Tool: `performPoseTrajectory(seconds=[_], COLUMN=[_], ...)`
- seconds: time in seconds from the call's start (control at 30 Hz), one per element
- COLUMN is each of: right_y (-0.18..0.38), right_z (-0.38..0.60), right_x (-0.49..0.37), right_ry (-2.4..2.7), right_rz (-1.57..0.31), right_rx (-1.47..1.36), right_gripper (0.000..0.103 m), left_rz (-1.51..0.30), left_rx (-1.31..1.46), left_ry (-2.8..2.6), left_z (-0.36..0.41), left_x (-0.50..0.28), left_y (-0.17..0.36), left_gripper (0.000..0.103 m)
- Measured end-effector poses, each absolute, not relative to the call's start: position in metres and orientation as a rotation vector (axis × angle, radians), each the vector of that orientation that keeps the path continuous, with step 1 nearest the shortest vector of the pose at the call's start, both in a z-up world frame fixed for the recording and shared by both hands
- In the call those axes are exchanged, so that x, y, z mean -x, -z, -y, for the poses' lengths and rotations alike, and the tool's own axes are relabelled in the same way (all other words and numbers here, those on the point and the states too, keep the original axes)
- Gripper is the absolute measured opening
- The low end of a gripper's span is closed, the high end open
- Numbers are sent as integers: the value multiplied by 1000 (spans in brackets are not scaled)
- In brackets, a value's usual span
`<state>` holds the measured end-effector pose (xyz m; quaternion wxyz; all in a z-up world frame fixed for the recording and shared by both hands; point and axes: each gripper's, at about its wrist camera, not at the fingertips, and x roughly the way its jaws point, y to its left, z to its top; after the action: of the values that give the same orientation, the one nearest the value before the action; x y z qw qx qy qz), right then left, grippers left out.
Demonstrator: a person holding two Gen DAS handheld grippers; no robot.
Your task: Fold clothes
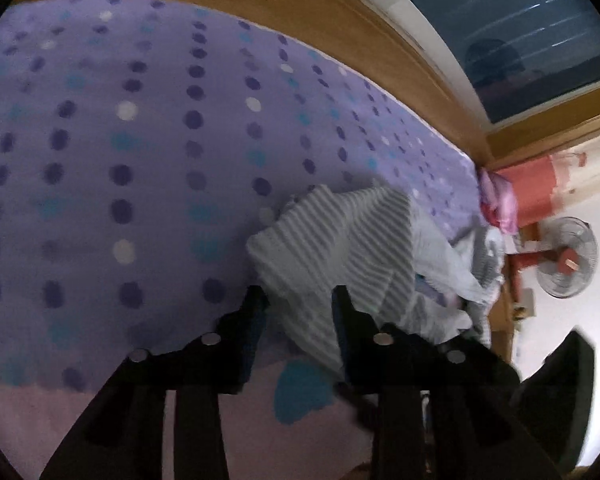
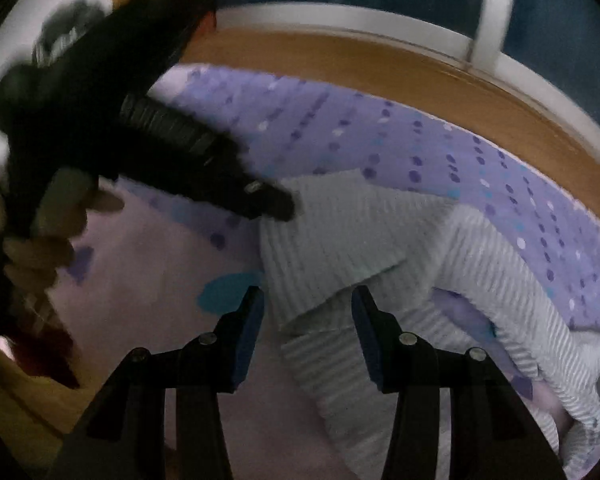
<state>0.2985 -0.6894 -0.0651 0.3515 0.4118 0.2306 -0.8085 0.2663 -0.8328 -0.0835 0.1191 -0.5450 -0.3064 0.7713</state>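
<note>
Where the purple dotted bedsheet (image 1: 140,140) fills the upper left and middle of the left wrist view, a wooden bed frame (image 1: 300,4) curves along its top edge and a window (image 1: 520,40) sits in the upper right. On the sheet lies a grey striped garment (image 1: 340,240), rumpled and partly folded over itself, in the lower middle of that view; the right wrist view shows it spread from the centre to the lower right (image 2: 360,232). A standing fan (image 1: 568,256) is at the right edge. The left gripper (image 1: 296,296) has its jaws apart, an edge of the garment lying between them without the pads pressing on it. The right gripper (image 2: 308,300) is likewise parted, hovering over a folded corner of the cloth. A hand (image 2: 40,232) at the left edge of the right wrist view grips the left tool's handle.
</note>
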Motion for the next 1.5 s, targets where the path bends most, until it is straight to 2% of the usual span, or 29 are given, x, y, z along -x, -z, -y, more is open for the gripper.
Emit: performPoseTrajectory(seconds=[0.07,0.13,0.17,0.2,0.23,0.27,0.3,0.4,0.47,0.6,0.73,0.87,1.0,1.07,1.2,1.27,1.33,1.5], right_y=[75,78,78,78,77,76,72,48,26,-11,-15,7,56,73,59,38,17,-6], right_z=[698,699,698,696,694,692,689,688,698,732,769,801,830,827,788,748,713,622], right_x=[-299,-294,-289,-283,-277,-271,-265,-252,-249,-244,-232,-217,-195,-191,-203,-215,-230,-280], right_ry=[2118,2161,2165,2167,2183,2187,2186,2205,2210,2193,2150,2104,2054,2022,1936,1911,1959,2224], right_rz=[-646,-593,-545,-491,-449,-409,-356,-222,-198,-148,-110,-124,-211,-198,-92,-63,-93,-244], right_rx=[-1096,-1111,-1153,-1196,-1228,-1258,-1276,-1253,-1173,-1005,-946,-990,-1157,-1260,-1284,-1228,-1165,-1106], right_gripper=[46,47,46,42,28,22,11,9,9,8,8,8,8,9,19,31,50,58], left_rz=[877,852,841,830,817,810,800,666,569,512,459,464,484,499,451,456,483,540], left_rx=[1574,1551,1540,1529,1518,1499,1472,1352,1260,1135,1101,1170,1353,1420,1464,1461,1445,1461], left_ry=[-2230,-2222,-2219,-2217,-2215,-2214,-2219,-2315,-2400,-2528,-2638,-2689,-2621,-2579,-2594,-2601,-2610,-2612], left_z=[829,826,824,823,822,823,823,824,829,859,891,920,941,947,955,962,968,967], left_x=[-260,-254,-251,-248,-244,-240,-237,-230,-226,-214,-205,-192,-176,-175,-190,-205,-224,-268], left_y=[85,85,85,84,82,79,73,37,9,-35,-52,-33,16,38,51,50,46,44], left_gripper=[38,38,34,16,8,8,8,8,8,8,8,8,9,9,15,20,27,28])
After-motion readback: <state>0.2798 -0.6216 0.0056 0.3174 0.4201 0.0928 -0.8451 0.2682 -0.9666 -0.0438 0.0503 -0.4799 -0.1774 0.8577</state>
